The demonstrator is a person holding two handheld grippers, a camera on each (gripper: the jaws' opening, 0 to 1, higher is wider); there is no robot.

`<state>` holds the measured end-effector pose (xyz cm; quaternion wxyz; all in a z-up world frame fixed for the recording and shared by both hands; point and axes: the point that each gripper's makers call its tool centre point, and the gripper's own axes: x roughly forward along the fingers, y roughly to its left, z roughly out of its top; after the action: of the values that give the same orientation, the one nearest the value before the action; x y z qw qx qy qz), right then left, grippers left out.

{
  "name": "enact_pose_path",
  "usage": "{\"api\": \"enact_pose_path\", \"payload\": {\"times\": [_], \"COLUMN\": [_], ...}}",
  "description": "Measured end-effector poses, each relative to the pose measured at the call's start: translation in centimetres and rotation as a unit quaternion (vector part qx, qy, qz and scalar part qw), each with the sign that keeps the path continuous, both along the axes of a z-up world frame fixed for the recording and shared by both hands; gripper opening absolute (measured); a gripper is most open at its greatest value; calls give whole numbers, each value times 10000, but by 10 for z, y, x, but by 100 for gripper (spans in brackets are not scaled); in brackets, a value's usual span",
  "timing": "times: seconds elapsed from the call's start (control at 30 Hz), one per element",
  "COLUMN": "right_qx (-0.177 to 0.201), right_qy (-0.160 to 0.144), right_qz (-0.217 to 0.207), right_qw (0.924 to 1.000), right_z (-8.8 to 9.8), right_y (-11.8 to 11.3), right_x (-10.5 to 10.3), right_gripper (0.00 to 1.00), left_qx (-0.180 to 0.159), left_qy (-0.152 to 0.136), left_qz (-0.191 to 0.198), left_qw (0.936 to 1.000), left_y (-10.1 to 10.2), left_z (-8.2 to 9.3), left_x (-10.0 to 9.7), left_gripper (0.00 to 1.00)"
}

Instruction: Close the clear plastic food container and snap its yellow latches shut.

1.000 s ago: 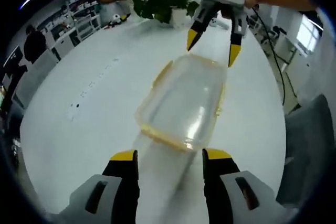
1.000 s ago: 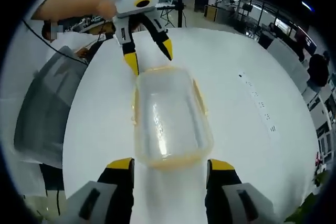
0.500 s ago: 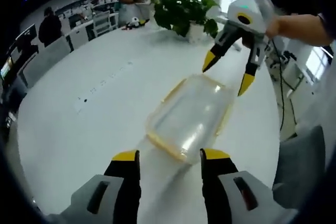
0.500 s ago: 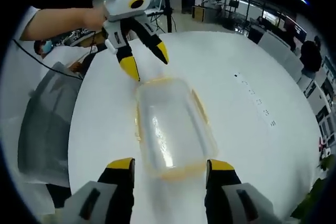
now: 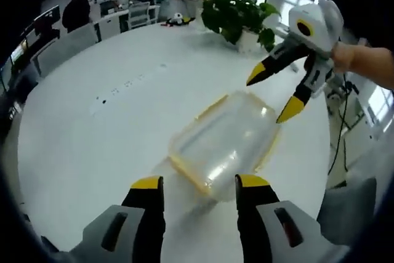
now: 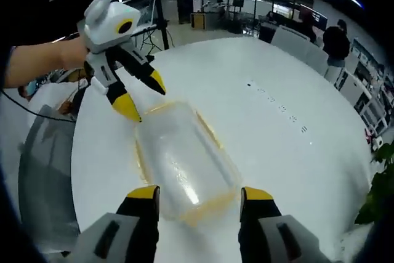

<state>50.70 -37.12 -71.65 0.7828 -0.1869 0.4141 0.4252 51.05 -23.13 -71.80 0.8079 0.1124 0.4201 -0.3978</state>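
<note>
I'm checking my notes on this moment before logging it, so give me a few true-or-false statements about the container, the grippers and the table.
1. The container lies on a white table. True.
2. The right gripper grips a latch. False: its jaws are open, above the container's far end.
3. The left gripper is shut. False: its jaws are spread apart.
4. A potted plant stands on the table. True.
5. The container holds food. False: it looks empty.

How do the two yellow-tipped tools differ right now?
The left tool hangs over the container's far corner, while the right tool hangs over the opposite end. Each tilts down from a different side. Both are open, yellow-tipped, and touch nothing.
</note>
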Motion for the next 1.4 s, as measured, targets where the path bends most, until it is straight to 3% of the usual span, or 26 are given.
{"api": "enact_pose_path", "payload": {"times": [0.1,0.3,0.6,0.77,1.1,1.33,1.37,1.4], "right_qx": [26,100,586,735,803,863,903,881], "right_qy": [-17,224,832,1127,1208,1181,1714,1550], "right_qz": [-313,-859,-1734,-2011,-2334,-2270,-2741,-2509], "right_qw": [9995,9960,9796,9703,9615,9629,9420,9515], "right_z": [-1,-9,-12,-17,-20,-20,-22,-26], "right_y": [-4,-10,-5,0,1,3,4,2], "right_x": [3,2,-2,-7,-2,-2,-20,-16], "right_gripper": [47,47,43,40,38,35,34,33], "left_qx": [-213,-140,-192,-284,-435,-509,-590,-572], "left_qy": [115,250,287,495,671,702,662,732], "left_qz": [307,626,978,1012,1146,1223,1191,1243], "left_qw": [9992,9976,9946,9932,9902,9887,9889,9879], "left_y": [-5,-1,-2,-6,-9,-10,-14,-12], "left_z": [3,-3,-5,-11,-12,-12,-11,-10], "left_x": [0,2,7,4,4,3,5,4], "left_gripper": [44,41,40,35,31,29,29,28]}}
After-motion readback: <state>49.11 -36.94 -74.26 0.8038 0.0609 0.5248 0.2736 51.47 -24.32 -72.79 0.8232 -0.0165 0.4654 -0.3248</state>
